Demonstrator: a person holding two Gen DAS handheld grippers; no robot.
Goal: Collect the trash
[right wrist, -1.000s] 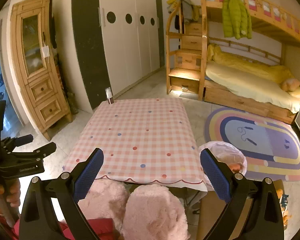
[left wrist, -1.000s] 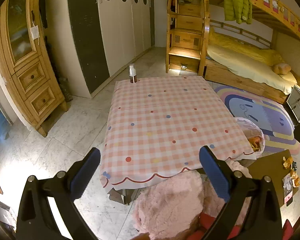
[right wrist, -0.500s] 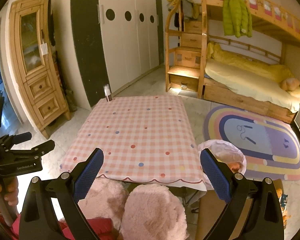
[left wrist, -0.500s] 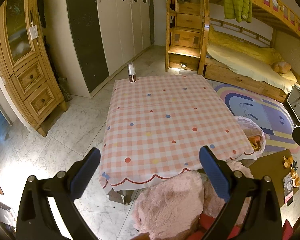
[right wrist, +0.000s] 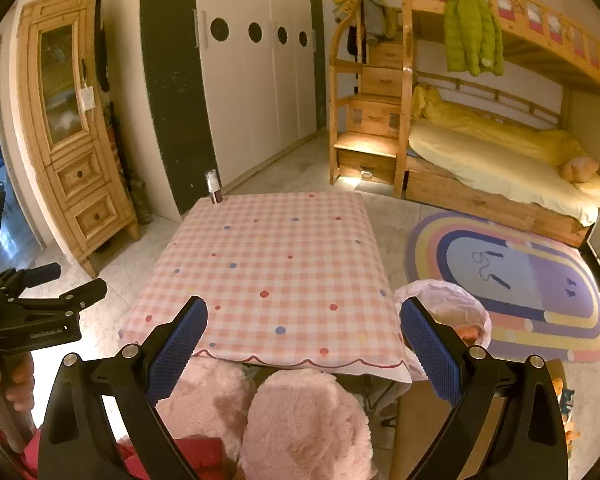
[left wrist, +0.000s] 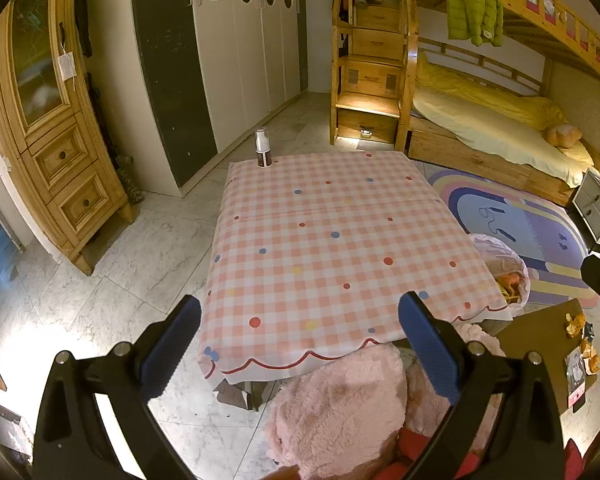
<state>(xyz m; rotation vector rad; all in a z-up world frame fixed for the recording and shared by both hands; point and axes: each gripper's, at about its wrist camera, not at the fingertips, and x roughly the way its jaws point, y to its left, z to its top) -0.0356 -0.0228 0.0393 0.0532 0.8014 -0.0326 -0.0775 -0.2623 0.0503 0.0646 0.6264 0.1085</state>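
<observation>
A low table with a pink checked cloth (left wrist: 324, 248) stands ahead; it also shows in the right wrist view (right wrist: 276, 272). A small white and brown bottle (left wrist: 263, 153) stands upright on its far left corner, also in the right wrist view (right wrist: 213, 187). A bin lined with a pink bag (right wrist: 448, 312) holding orange scraps sits on the floor at the table's right; it shows in the left wrist view (left wrist: 504, 268) too. My left gripper (left wrist: 300, 348) is open and empty, held before the table's near edge. My right gripper (right wrist: 304, 348) is open and empty too.
Pink fluffy slippers (right wrist: 300, 420) are below the grippers. A brown cardboard sheet (left wrist: 540, 352) with orange scraps (left wrist: 576, 322) lies on the floor at the right. A wooden cabinet (left wrist: 48, 128) stands left, a bunk bed (left wrist: 480, 120) and a rainbow rug (right wrist: 512, 280) right.
Both grippers have drifted slightly back and up from the table, so a little more of the room shows. Both stay open and empty. Nothing on the table has moved.
</observation>
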